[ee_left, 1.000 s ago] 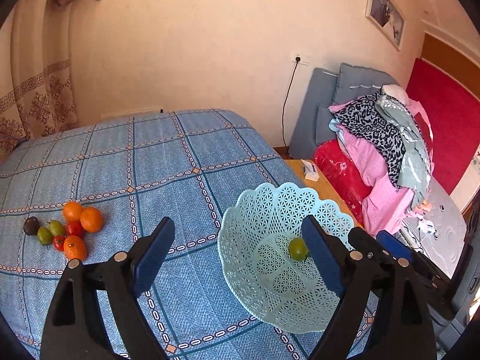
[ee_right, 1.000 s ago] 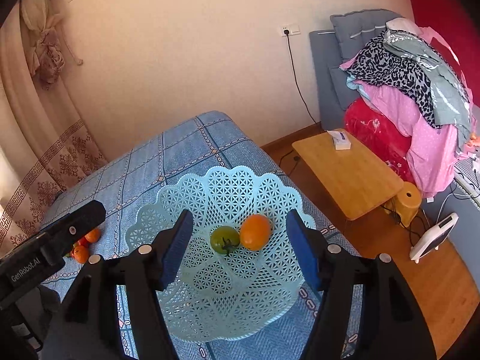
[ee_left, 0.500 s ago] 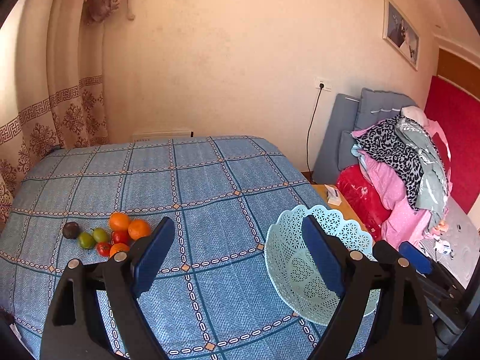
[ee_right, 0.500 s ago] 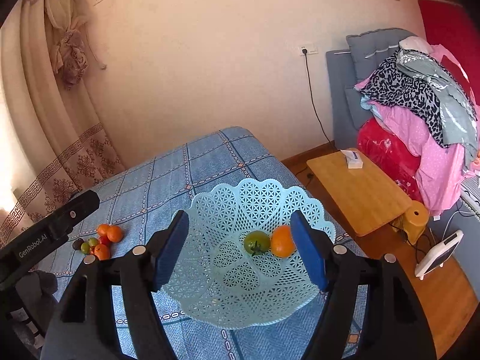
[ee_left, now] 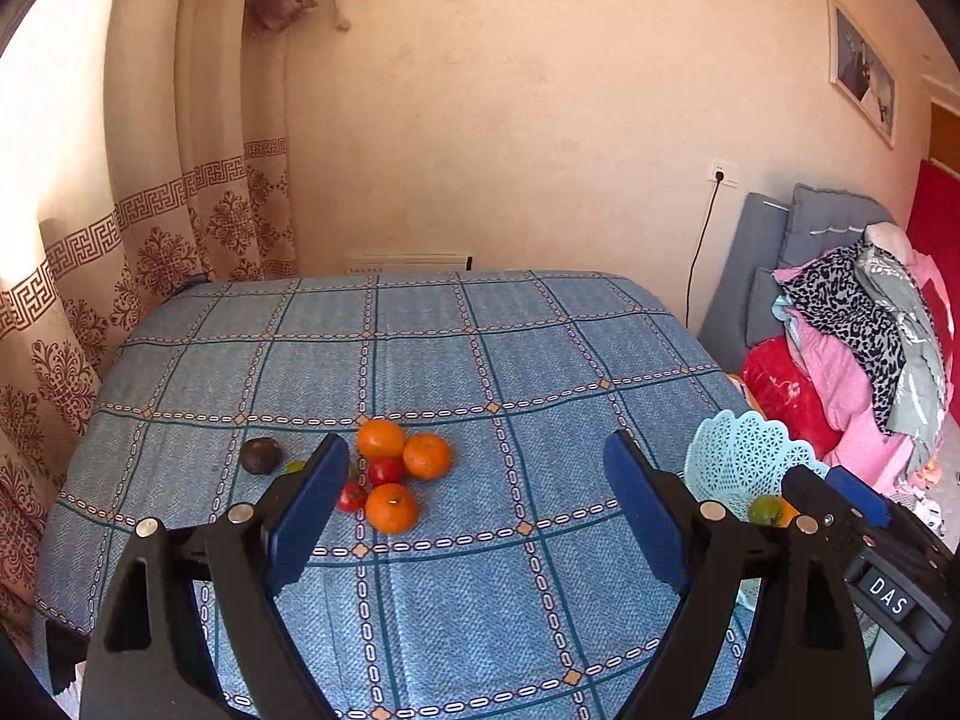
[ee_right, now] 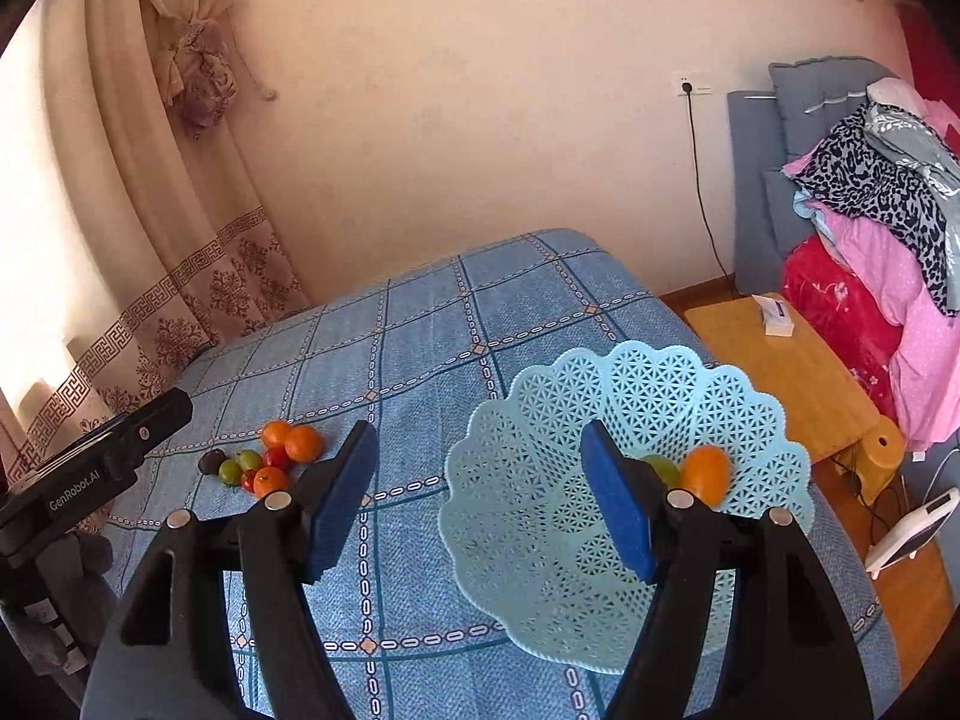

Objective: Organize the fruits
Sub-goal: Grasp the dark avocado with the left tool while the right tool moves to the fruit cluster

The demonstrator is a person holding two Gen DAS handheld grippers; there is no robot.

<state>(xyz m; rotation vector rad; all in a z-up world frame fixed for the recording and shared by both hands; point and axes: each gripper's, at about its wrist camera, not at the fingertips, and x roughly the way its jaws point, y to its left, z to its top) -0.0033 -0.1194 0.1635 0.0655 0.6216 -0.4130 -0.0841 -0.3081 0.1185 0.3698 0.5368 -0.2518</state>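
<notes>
Your pale blue lattice basket (ee_right: 600, 552) sits upright near the right edge of the blue checked bed (ee_left: 420, 360), holding a green tomato (ee_right: 663, 468) and an orange (ee_right: 705, 474) side by side and touching against its far wall. Well apart to your left, the loose fruit lies bunched on the cover: three oranges (ee_left: 391, 507), a red tomato (ee_left: 385, 470) between them, a smaller red one (ee_left: 353, 496) just beside, two green fruits (ee_right: 230, 471) and, at the left end, a dark avocado (ee_left: 260, 455).
</notes>
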